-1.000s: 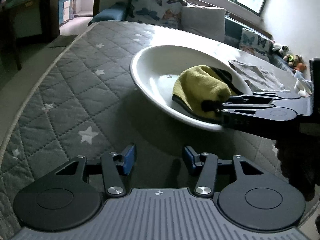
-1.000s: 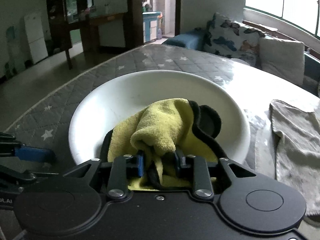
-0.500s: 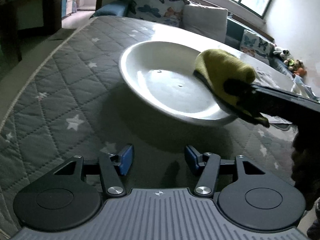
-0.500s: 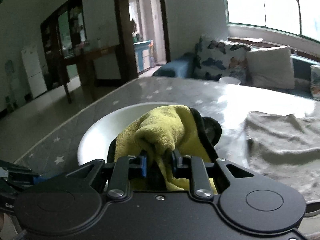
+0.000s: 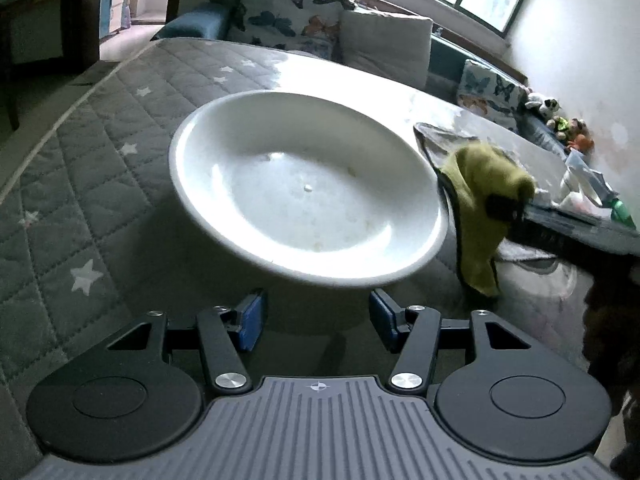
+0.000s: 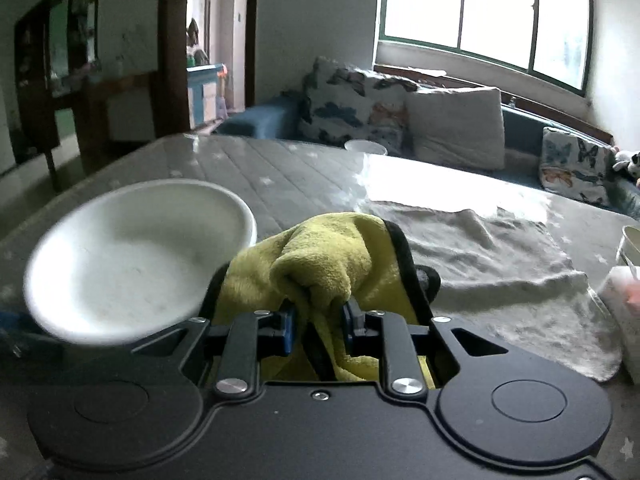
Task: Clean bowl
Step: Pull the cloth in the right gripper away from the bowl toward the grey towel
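White bowl [image 5: 304, 188] sits on the star-quilted bed [image 5: 92, 184], with the left hand-held gripper [image 5: 316, 316] wide open and holding nothing just in front of its rim, while the right hand-held gripper [image 6: 318, 320] is clamped on a yellow cloth [image 6: 320, 264] just beside the bowl.

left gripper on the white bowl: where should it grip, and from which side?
Take the near rim of the white bowl, straight ahead of the open left gripper. The bowl is shallow and wide, so only its thin lip fits between the fingers: one above, one beneath. The yellow cloth hangs off to the right.
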`<state>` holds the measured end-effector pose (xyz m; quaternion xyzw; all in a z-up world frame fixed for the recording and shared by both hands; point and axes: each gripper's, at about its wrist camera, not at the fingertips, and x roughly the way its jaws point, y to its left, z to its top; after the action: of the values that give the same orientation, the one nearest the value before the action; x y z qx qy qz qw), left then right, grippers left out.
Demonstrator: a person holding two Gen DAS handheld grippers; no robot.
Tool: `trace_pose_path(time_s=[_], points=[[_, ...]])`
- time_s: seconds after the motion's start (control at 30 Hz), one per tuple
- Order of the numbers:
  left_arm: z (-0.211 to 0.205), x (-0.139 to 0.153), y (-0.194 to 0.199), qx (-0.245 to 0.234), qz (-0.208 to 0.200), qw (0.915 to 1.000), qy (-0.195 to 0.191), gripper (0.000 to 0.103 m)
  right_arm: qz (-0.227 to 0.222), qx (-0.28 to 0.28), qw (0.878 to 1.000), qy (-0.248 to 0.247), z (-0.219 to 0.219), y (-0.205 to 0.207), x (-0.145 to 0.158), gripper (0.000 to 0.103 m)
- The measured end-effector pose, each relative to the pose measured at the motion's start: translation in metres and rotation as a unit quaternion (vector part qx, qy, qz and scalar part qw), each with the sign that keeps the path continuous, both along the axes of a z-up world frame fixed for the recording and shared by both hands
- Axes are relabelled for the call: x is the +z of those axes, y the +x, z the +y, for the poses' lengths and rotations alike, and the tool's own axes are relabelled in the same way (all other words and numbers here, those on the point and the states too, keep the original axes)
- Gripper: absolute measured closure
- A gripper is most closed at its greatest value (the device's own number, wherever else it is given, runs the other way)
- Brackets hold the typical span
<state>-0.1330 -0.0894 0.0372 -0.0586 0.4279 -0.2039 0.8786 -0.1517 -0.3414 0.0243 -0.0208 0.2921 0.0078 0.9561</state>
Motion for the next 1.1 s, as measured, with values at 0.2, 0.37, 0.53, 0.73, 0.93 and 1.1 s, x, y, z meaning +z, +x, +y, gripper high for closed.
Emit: trace_pose_path(time_s=[0.2,0.37,0.53,0.73,0.93,1.1], points=[[-0.003,0.000,0.004,-0.005,0.002,1.0000,0.004,0.046,0.002,0.020,0.999,-0.037,0.020,0.001,-0.014,0.079],[-0.001,0.001,0.011,0.006,-0.007,0.9999,0.013,0.046,0.002,0.052,0.995,-0.086,0.042,0.005,-0.023,0.079],[0.003,0.003,0.022,0.008,-0.010,0.9996,0.024,0.046,-0.005,0.073,0.991,-0.115,0.056,0.007,-0.025,0.079],[0.000,0.001,0.036,0.006,-0.014,0.9990,0.041,0.047,-0.012,0.077,0.990,-0.120,0.061,0.014,-0.027,0.079],[-0.001,-0.005,0.050,0.018,-0.006,0.9988,0.046,0.048,-0.017,0.074,0.990,-0.114,0.062,0.015,-0.026,0.079],[-0.002,-0.007,0.046,0.021,-0.012,0.9985,0.050,0.048,-0.016,0.064,0.993,-0.095,0.056,0.013,-0.024,0.073]])
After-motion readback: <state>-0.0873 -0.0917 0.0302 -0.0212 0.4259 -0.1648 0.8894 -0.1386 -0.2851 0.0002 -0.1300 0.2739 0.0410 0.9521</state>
